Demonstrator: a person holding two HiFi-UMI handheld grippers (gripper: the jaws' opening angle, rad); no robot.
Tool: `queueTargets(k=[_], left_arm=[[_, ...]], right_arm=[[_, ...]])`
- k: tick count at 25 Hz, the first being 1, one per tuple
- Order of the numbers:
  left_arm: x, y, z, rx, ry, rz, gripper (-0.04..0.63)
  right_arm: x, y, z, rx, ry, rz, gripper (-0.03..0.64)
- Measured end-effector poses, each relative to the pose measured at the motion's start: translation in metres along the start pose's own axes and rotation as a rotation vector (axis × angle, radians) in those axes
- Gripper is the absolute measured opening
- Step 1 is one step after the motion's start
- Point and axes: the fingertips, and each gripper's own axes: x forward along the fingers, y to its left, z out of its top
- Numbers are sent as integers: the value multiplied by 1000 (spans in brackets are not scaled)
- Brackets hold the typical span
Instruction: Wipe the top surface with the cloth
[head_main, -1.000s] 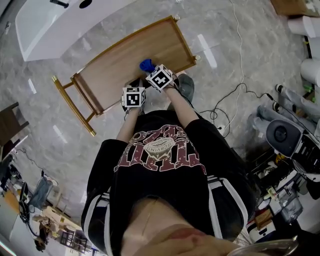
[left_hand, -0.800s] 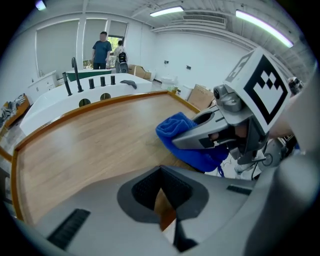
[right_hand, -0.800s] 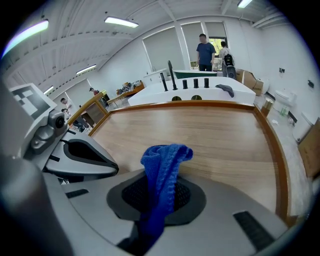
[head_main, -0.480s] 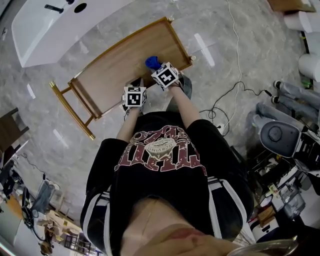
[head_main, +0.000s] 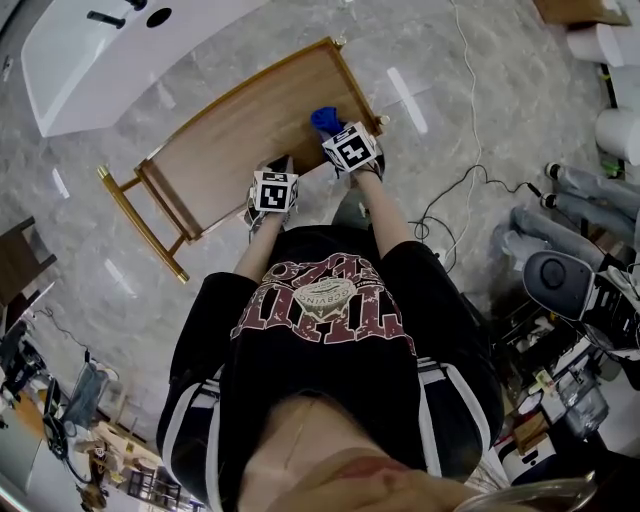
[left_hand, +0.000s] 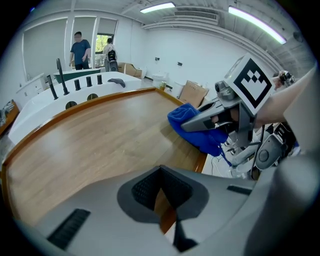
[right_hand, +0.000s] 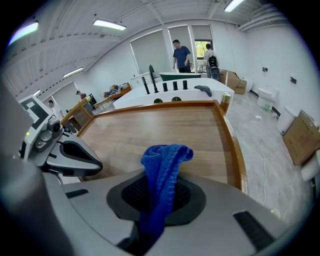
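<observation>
A wooden table top (head_main: 240, 125) with a raised gold-coloured rim fills the middle of the head view. My right gripper (head_main: 340, 135) is shut on a blue cloth (head_main: 325, 120) that rests on the wood near the right end. In the right gripper view the blue cloth (right_hand: 162, 165) stands up out of the right gripper (right_hand: 160, 200), with the wooden top (right_hand: 150, 127) ahead. My left gripper (head_main: 275, 172) hangs at the near edge, its jaws closed on nothing. The left gripper view shows the left gripper (left_hand: 161, 195) over the top's edge, and the cloth (left_hand: 197, 127) under the other gripper.
A white counter (head_main: 100, 50) with black taps stands behind the table. Cables (head_main: 450, 200) trail over the marble floor at the right, beside machines (head_main: 570, 270). Two people (right_hand: 182, 52) stand far off by a doorway. Cardboard boxes (right_hand: 300, 137) line the right wall.
My right gripper has slid the blue cloth to the right along the wooden top, toward its right end. The left gripper stayed at the near edge.
</observation>
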Motion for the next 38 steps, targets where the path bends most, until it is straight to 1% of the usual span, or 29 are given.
queueTargets(k=[8, 12, 16, 22, 27, 31, 34, 36, 38], left_arm=[[11, -13, 8, 46, 10, -32, 46], [14, -18, 9, 52, 18, -41, 46], [16, -20, 10, 65, 9, -41, 46], [25, -25, 14, 59, -5, -36, 46], [22, -19, 10, 37, -1, -25, 46], [14, -9, 9, 2, -20, 2, 46], [8, 6, 9, -45, -38, 30, 46], [4, 18, 5, -95, -49, 51, 46], [-2, 26, 1, -137, -65, 70, 46]], right_arm=[[-10, -31, -8, 38, 3, -56, 57], [-17, -46, -13, 52, 1, -90, 57], [-22, -55, -15, 41, 16, -117, 57], [-31, -69, -18, 3, 33, -159, 57], [-34, -69, -20, -84, 63, -240, 57], [-39, -77, -23, -113, 93, -333, 57], [-37, -81, -19, -109, 110, -347, 57], [-36, -81, -17, -94, 115, -344, 57], [-36, -77, -12, -66, 85, -330, 57]])
